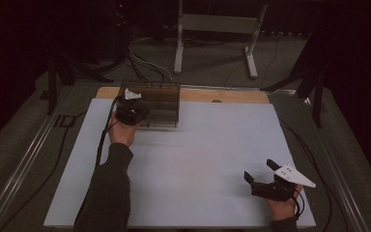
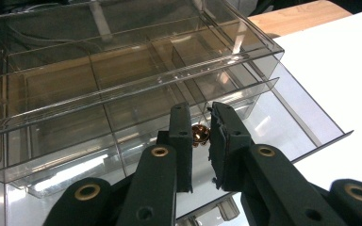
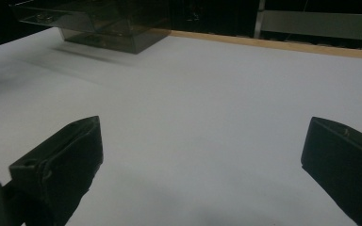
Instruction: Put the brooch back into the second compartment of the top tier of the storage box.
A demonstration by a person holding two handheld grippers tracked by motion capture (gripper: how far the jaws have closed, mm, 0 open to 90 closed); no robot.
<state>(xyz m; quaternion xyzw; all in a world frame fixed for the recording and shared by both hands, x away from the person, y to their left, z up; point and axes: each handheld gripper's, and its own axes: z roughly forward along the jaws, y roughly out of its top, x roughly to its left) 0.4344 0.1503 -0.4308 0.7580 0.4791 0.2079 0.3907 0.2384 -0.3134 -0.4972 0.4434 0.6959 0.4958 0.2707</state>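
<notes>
A smoky clear plastic drawer box (image 1: 160,105) stands at the far left of the white table sheet (image 1: 198,159). In the left gripper view the box (image 2: 122,61) has several compartments, and its lowest drawer (image 2: 287,117) sticks out a little. My left gripper (image 2: 199,117) is shut on that drawer's small copper knob (image 2: 199,134). In the high view the left gripper (image 1: 131,112) sits against the box's front left. My right gripper (image 1: 259,170) rests near the front right of the sheet, jaws wide open and holding nothing. In its own view the right gripper (image 3: 203,127) faces the distant box (image 3: 108,23).
A wooden table edge (image 1: 232,95) runs behind the sheet. Beyond it a grey metal stand (image 1: 217,29) and cables (image 1: 145,63) lie on the dark floor. A cable (image 1: 101,140) trails beside the left forearm.
</notes>
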